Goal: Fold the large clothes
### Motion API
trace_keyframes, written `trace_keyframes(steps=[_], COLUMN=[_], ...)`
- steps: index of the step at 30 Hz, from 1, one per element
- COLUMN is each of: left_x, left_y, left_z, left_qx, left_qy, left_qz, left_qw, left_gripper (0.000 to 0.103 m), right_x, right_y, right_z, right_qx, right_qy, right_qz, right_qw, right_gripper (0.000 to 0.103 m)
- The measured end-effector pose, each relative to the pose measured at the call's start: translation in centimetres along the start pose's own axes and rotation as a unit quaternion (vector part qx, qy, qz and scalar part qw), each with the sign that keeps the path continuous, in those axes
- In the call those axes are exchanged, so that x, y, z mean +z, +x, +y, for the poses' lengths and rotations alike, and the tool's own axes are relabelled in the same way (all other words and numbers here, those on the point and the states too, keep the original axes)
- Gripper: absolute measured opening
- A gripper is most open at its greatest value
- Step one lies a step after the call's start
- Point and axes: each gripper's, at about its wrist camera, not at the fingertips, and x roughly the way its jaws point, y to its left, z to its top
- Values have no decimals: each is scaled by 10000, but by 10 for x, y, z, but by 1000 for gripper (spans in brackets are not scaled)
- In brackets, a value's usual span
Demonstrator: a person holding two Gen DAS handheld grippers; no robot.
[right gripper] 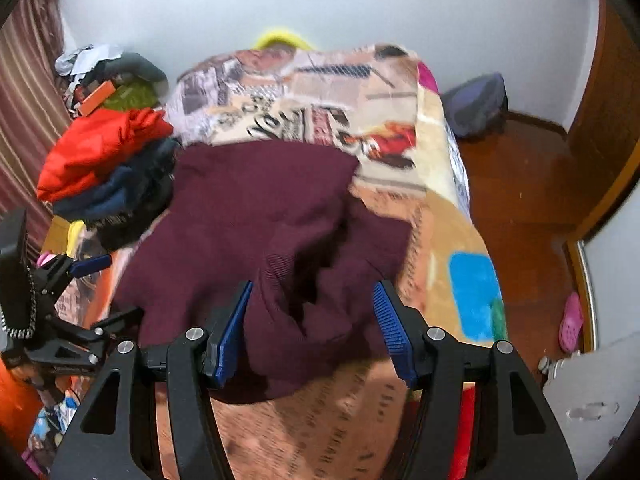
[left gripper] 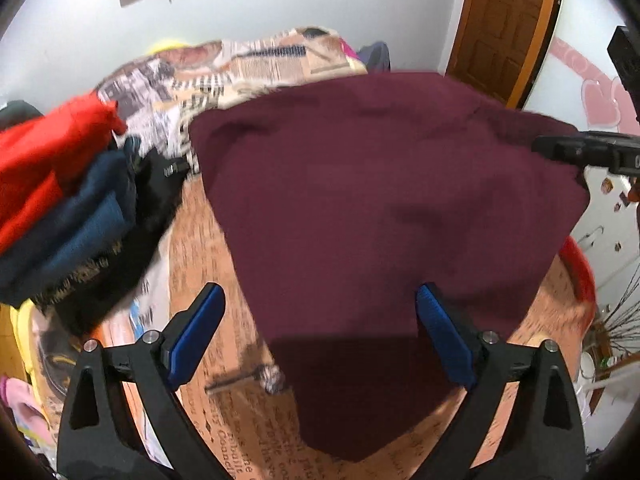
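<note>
Folding a maroon sweater [left gripper: 384, 200] spread on the printed bedspread [right gripper: 436, 216] beside stacked folded clothes [right gripper: 104, 176], left gripper [left gripper: 320, 340] spread wide and empty, right gripper [right gripper: 314, 328] half-open astride bunched fabric, apparently unpinched, likely needing a firm clamp before the next fold.

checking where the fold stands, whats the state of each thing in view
maroon sweater: lying on the bed, partly folded, near edge bunched
left gripper: open, nothing pinched
right gripper: open, bunched sweater between its pads, not pinched
clothes pile: stacked left of the sweater
bed cover: spread flat
</note>
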Motion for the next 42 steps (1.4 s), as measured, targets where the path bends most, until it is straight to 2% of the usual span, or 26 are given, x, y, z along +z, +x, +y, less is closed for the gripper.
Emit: trace_keyframes(steps=[1,4,10,16,20,23,27,30,32,33,37,40,42], left_x=[-5,-22,-33,-23,-4,15,28,31,32,33,33,35,36], left_y=[3,15,7,-30,-48,-44,-27,-3,12,20,44,60,72], left_z=[0,0,10,16,32,53,74,87,88,88,86,94,101], left_qx=[-3,24,-11,190,333,333,125,-343,-462,-505,-840,-1274,-1631], left_qy=[30,133,-18,107,-222,-624,-1318,-1765,-1886,-1899,-2023,-2316,-2584], left_qz=[70,314,413,-23,-433,-550,-500,-230,-87,-16,233,393,530], left_qw=[10000,9994,9991,9998,9983,9960,9899,9834,9809,9805,9754,9636,9507], left_gripper=[100,100,100,100,100,100,100,100,100,100,100,100,100], right_x=[-6,-16,-20,-4,8,19,31,33,32,30,24,24,26], right_y=[2,6,5,-11,-13,-4,17,35,47,54,67,77,83], right_z=[-7,-15,-25,-7,3,9,4,-15,-29,-36,-54,-59,-62], right_qx=[31,-93,160,71,242,316,326,367,360,523,807,936,1165], right_qy=[9,-68,250,-81,-187,-194,-21,382,685,799,1147,1157,1270], right_qz=[44,98,282,148,31,26,192,414,609,722,881,955,948], right_qw=[10000,9999,9992,9998,9995,9993,9993,9977,9951,9928,9862,9842,9805], right_gripper=[64,72,74,75,75,75,75,75,75,76,97,102,102])
